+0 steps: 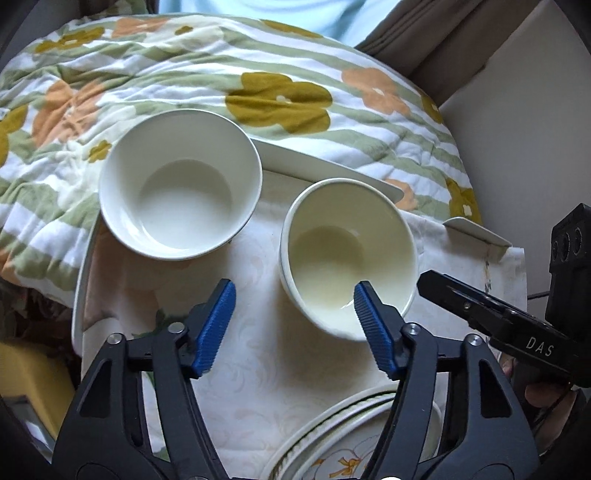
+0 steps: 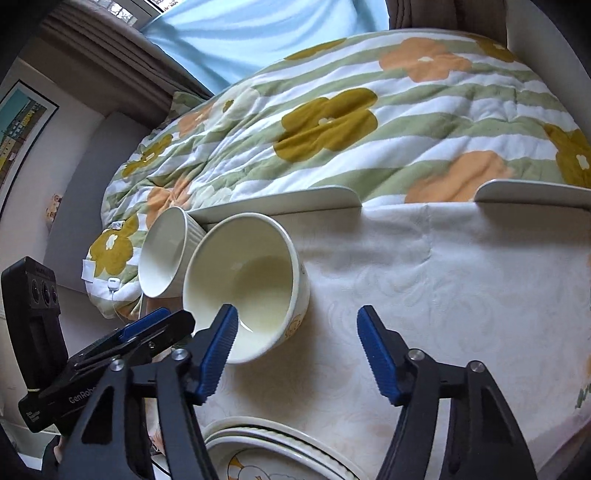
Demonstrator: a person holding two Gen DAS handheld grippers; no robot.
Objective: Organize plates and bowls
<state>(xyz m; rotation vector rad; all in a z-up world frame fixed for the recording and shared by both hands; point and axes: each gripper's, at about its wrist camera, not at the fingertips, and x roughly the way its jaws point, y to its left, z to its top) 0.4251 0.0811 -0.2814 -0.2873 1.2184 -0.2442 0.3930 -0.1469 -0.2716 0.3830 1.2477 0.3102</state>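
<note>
Hanging over a white tray, the left gripper [image 1: 293, 325] has its two blue pads apart with nothing pinched between them. Its right pad [image 1: 373, 328] sits in front of the near edge of a cream bowl [image 1: 349, 254], and I cannot tell if it touches the bowl. The right gripper [image 2: 295, 343] is just beside it on the right, and its blue pads are apart too, with only bare cloth between them. The right gripper's left pad [image 2: 218, 350] crosses in front of the same cream bowl's near rim, but I cannot tell if it touches. The cream bowl stands upright on a pale cloth [image 1: 258, 369] with a faint leafy pattern, and it has a thin dark line round its rim. A white bowl [image 1: 181, 184] stands farther away and to the left, upright, close beside the cream one; I cannot tell if they touch. Close to the grippers, at the near edge, lies a stack of plates [image 1: 332, 443] with dark rim lines and a yellow drawing on top. The tray [image 1: 332, 162] has a raised white rim along the far side. Past the tray lies a striped quilt [image 1: 221, 74] with green stripes and big yellow and orange flowers. Behind it hangs a light blue curtain [image 2: 258, 29].
</note>
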